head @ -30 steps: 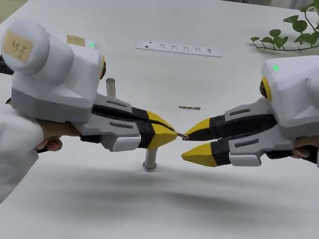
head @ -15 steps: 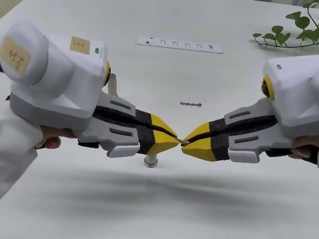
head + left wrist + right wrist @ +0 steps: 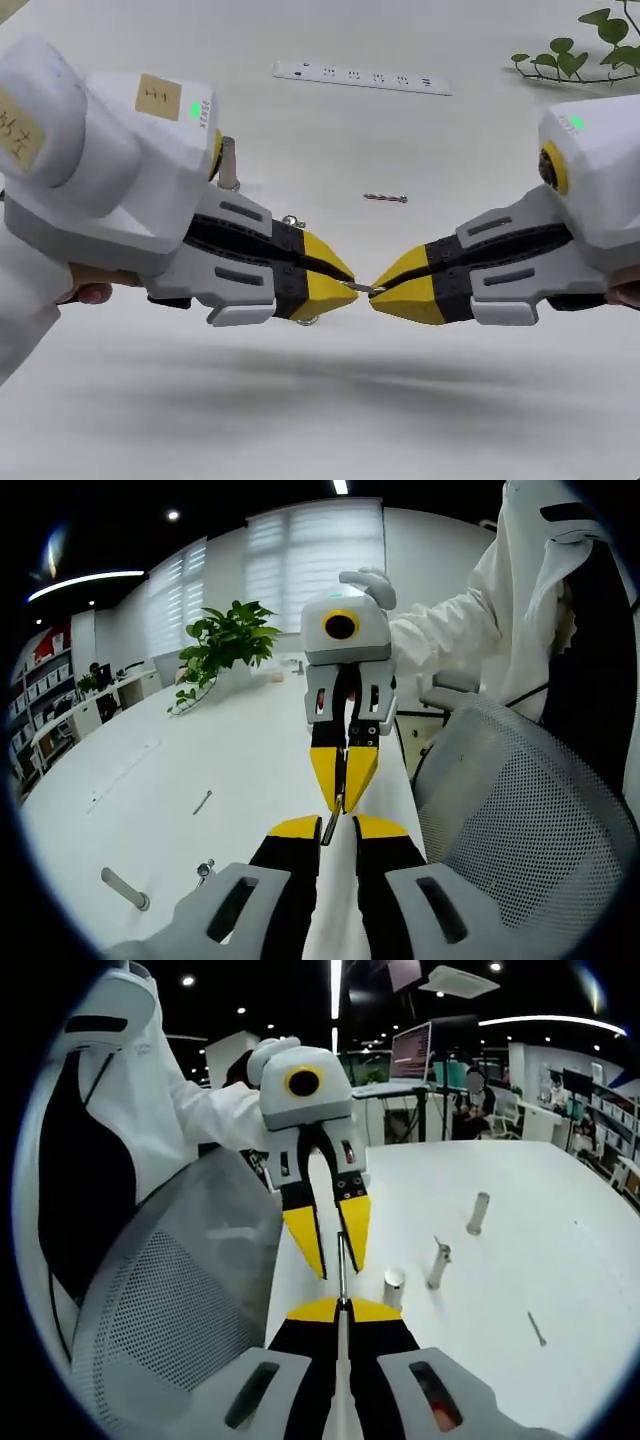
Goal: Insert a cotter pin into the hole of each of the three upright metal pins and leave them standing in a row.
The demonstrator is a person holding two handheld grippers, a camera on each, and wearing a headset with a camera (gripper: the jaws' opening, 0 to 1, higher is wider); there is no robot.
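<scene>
My right gripper (image 3: 374,291) is shut on a thin cotter pin (image 3: 362,288), held level above the white table (image 3: 320,420). The pin's free end (image 3: 340,1260) lies between the jaws of my left gripper (image 3: 352,285), which stand slightly apart and open. Tip to tip, the two grippers meet in mid-air. Three metal pins stand upright behind and below them: a plain one (image 3: 228,165), one with a cotter pin through it (image 3: 438,1265), and one (image 3: 394,1288) mostly hidden under the left gripper in the head view. A loose cotter pin (image 3: 385,198) lies on the table beyond.
A white power strip (image 3: 360,77) lies at the far side of the table, and a leafy plant (image 3: 580,55) trails at the far right. A mesh office chair (image 3: 520,810) and the person's white sleeve (image 3: 25,300) are close by.
The right gripper, open a second ago, has shut on the cotter pin. The left gripper, which held the pin, has opened slightly. The camera has shifted a little.
</scene>
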